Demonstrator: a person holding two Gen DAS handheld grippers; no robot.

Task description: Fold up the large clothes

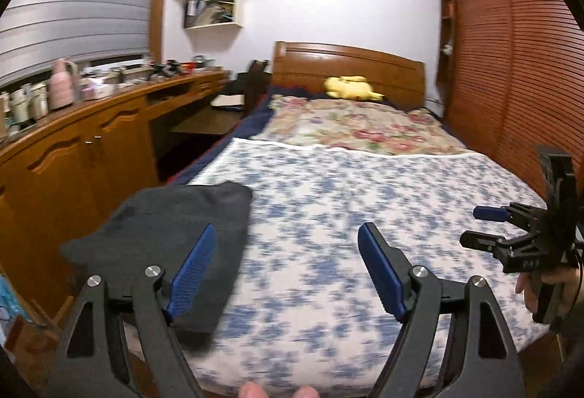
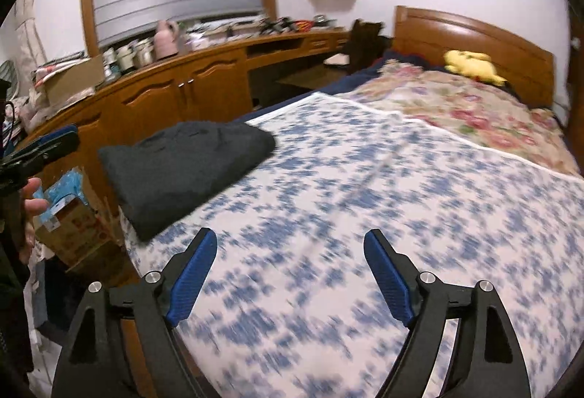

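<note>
Both tools free above the bed, the dark garment lying folded at the bed's left edge

Nearest, the left tool [image 1: 286, 266] hangs with its blue pads spread wide and nothing between them, and the right tool [image 2: 290, 268] is spread the same way, also empty, over the blue-patterned bed cover [image 2: 365, 215]. Taking the folded dark garment [image 1: 175, 233] as landmark: the left tool sits just right of its near end, one pad overlapping it in the view but seemingly above it, while the right tool is farther right, apart from it. The fold looks finished, I judge; the next move likely calls for fetching another piece or tidying this stack. Beyond the garment lie a floral quilt [image 1: 361, 127], then a yellow plush toy [image 1: 350, 87] at the headboard.
</note>
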